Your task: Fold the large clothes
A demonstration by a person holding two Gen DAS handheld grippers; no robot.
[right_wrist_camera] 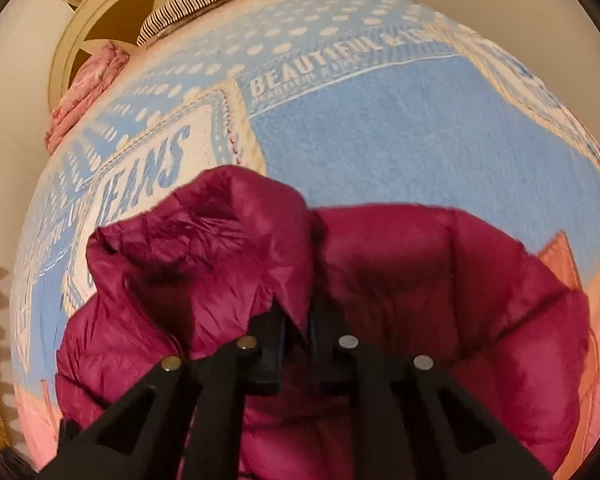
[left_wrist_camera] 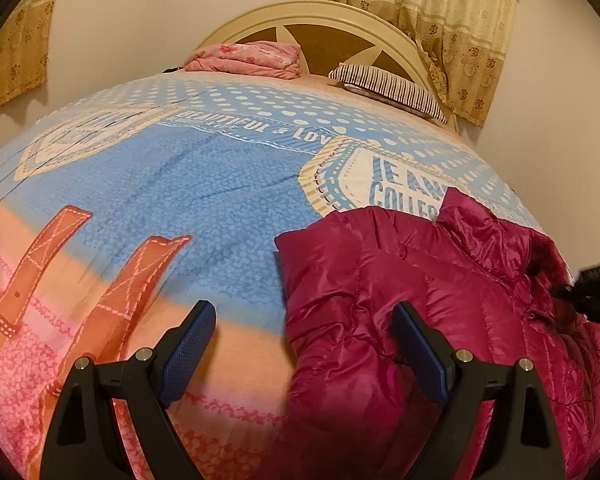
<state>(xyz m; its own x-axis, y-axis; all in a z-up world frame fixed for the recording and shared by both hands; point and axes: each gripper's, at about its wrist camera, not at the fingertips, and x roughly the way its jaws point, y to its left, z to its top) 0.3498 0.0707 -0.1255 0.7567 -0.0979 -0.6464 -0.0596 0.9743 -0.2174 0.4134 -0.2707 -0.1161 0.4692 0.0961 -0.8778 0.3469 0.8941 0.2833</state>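
A magenta quilted puffer jacket (left_wrist_camera: pixel 440 280) lies crumpled on the bed, at the right of the left wrist view. My left gripper (left_wrist_camera: pixel 304 310) hovers open over its near left edge. One blue pad (left_wrist_camera: pixel 192 344) is above the bedspread and the other pad (left_wrist_camera: pixel 420 352) is above the jacket, with nothing clamped. In the right wrist view the jacket (right_wrist_camera: pixel 420 272) fills the lower half. My right gripper (right_wrist_camera: pixel 298 320) is shut on a raised flap of its fabric. That right gripper (left_wrist_camera: pixel 592 296) also shows as a dark shape at the jacket's right side.
The bedspread (left_wrist_camera: pixel 180 208) is blue and pink with printed lettering. A folded pink blanket (left_wrist_camera: pixel 248 56) and a striped pillow (left_wrist_camera: pixel 388 88) lie by the cream headboard (left_wrist_camera: pixel 320 16). Patterned curtains (left_wrist_camera: pixel 452 20) hang behind, and walls close in on both sides.
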